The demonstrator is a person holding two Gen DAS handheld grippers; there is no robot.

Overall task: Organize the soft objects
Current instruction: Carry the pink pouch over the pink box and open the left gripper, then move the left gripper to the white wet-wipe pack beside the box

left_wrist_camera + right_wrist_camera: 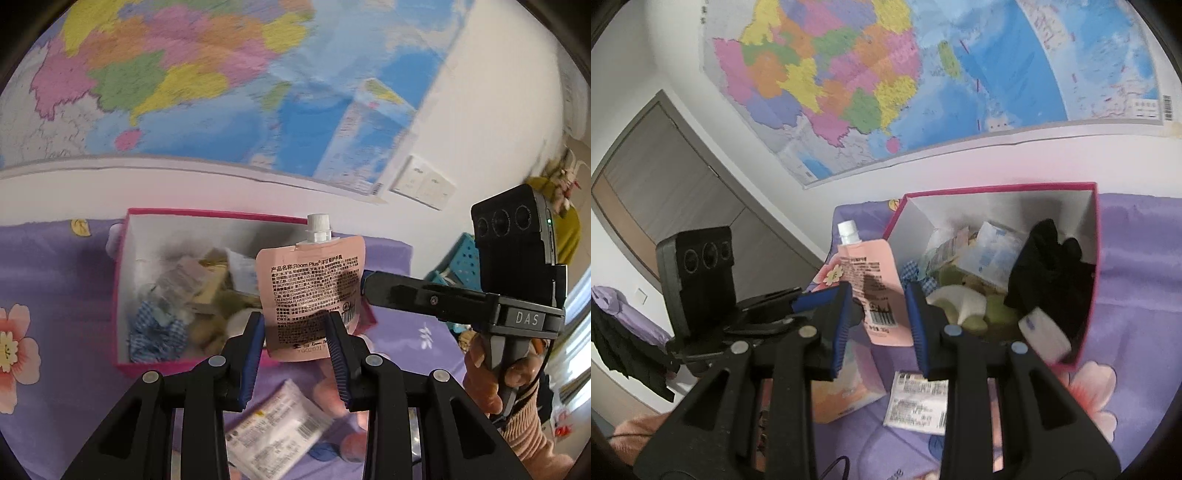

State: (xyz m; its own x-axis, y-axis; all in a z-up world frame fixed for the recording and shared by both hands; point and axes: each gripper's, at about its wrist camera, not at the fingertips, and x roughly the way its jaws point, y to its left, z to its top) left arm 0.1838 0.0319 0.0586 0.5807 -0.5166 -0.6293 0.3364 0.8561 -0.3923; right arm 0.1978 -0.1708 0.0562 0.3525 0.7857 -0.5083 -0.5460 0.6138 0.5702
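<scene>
A home bedroom: ahead of the tool, a purple floral bedsheet (1137, 258) under a wall map (923, 74), with a grey wardrobe (665, 177) off left.
</scene>
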